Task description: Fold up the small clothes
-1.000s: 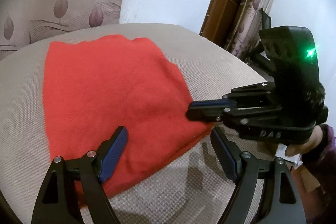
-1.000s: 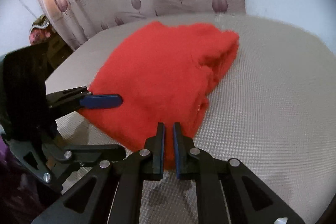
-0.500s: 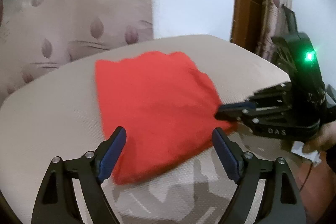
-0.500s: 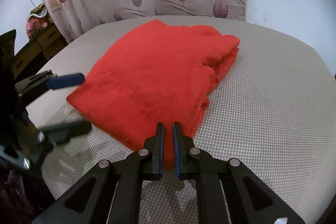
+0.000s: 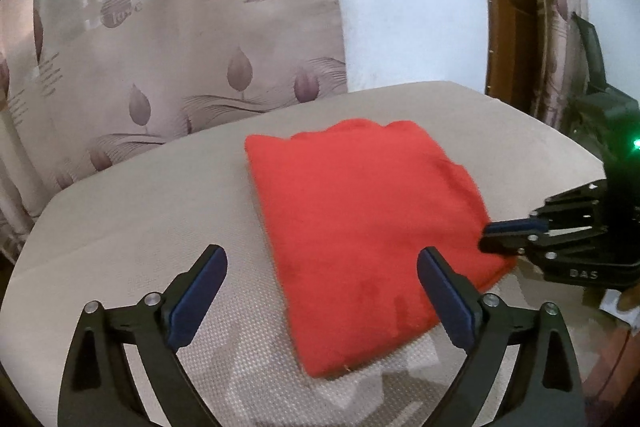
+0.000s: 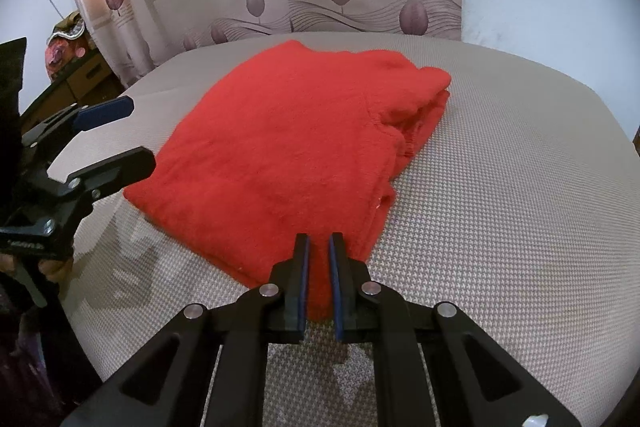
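Lying folded into a thick rectangle in the middle of the beige woven desk [image 6: 500,211]: the red garment [image 6: 280,155], soft and fleecy, its layered edges stacked on the side toward the right of the right wrist view. Pinching the garment's near corner: the right claw [image 6: 319,281], clenched, blue pads nearly together with a strip of red fabric caught between them. Hovering off the opposite near corner: the left claw [image 5: 322,297], released and spread wide, jaws having just been opening, nothing gripped between them, the cloth merely showing past the gap on the desk beyond. Hanging behind the desk: a beige curtain [image 5: 180,59] printed with mauve leaves and lettering. Standing to the right in the left wrist view: a brown wooden door [image 5: 504,11].
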`<state>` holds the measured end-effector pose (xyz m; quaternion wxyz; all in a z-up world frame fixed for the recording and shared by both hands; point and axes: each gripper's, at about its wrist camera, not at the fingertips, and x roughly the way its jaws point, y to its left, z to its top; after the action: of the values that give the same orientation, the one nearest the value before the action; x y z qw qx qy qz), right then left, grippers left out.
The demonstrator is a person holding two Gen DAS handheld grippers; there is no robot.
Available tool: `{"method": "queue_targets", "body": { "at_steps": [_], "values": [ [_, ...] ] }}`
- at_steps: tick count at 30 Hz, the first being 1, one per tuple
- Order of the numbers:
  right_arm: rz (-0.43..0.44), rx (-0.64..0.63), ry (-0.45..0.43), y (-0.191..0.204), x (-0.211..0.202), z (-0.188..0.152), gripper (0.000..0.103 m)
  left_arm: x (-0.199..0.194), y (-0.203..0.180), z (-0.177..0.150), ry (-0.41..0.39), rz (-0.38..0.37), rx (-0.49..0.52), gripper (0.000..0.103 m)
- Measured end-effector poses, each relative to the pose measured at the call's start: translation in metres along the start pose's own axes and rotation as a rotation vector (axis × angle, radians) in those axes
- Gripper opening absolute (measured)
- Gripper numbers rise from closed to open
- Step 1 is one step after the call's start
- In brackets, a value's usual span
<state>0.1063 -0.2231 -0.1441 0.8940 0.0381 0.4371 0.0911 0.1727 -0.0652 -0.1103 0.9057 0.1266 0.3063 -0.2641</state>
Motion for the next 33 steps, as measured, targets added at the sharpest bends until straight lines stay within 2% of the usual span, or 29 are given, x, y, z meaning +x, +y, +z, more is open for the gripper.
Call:
{"method": "queue_targets", "body": {
  "at_steps": [3, 5, 7, 9, 10, 12, 13, 16, 17, 19, 23, 28, 29, 30, 31, 33],
  "values": [
    [0.021, 0.018, 0.002, -0.004, -0.001, 0.002, 0.013, 0.006, 0.006, 0.003, 0.007, 0.014, -0.009, 0.096],
    [0.052, 0.032, -0.001, -0.007, -0.004, 0.003, 0.022, 0.008, 0.011, 0.005, 0.003, 0.022, -0.016, 0.096],
    [0.069, 0.041, -0.012, -0.007, -0.008, 0.004, 0.038, 0.011, 0.019, 0.007, 0.004, 0.008, -0.039, 0.097],
    [0.089, 0.070, -0.046, -0.008, -0.017, 0.006, 0.048, 0.015, 0.035, 0.010, 0.009, -0.069, -0.097, 0.097],
    [0.116, 0.102, -0.075, -0.012, -0.022, 0.007, 0.059, 0.018, 0.043, 0.011, 0.018, -0.110, -0.125, 0.097],
    [0.129, 0.159, -0.111, -0.021, -0.028, 0.009, 0.072, 0.033, 0.063, 0.014, 0.053, -0.172, -0.188, 0.097],
    [0.133, 0.192, -0.113, -0.028, -0.027, 0.011, 0.073, 0.040, 0.069, 0.015, 0.075, -0.190, -0.198, 0.097],
    [0.152, 0.279, -0.069, -0.051, -0.011, 0.022, 0.073, 0.069, 0.083, 0.018, 0.155, -0.300, -0.206, 0.097],
    [0.163, 0.305, -0.039, -0.058, -0.002, 0.027, 0.073, 0.075, 0.085, 0.019, 0.167, -0.312, -0.210, 0.097],
    [0.215, 0.338, 0.004, -0.066, 0.012, 0.033, 0.073, 0.091, 0.088, 0.019, 0.204, -0.380, -0.221, 0.097],
    [0.285, 0.370, 0.050, -0.072, 0.032, 0.044, 0.073, 0.120, 0.094, 0.019, 0.288, -0.599, -0.320, 0.097],
    [0.420, 0.442, 0.078, -0.079, 0.054, 0.054, 0.074, 0.139, 0.093, 0.028, 0.309, -0.741, -0.360, 0.095],
    [0.432, 0.447, 0.077, -0.078, 0.055, 0.054, 0.073, 0.140, 0.092, 0.029, 0.306, -0.744, -0.362, 0.088],
    [0.430, 0.444, 0.078, -0.075, 0.058, 0.056, 0.068, 0.146, 0.089, 0.029, 0.328, -0.725, -0.353, 0.063],
    [0.414, 0.437, 0.078, -0.073, 0.061, 0.058, 0.051, 0.146, 0.088, 0.028, 0.331, -0.709, -0.349, 0.056],
    [0.413, 0.471, 0.116, -0.071, 0.072, 0.057, 0.027, 0.145, 0.089, 0.027, 0.326, -0.702, -0.369, 0.048]
  ]
}}
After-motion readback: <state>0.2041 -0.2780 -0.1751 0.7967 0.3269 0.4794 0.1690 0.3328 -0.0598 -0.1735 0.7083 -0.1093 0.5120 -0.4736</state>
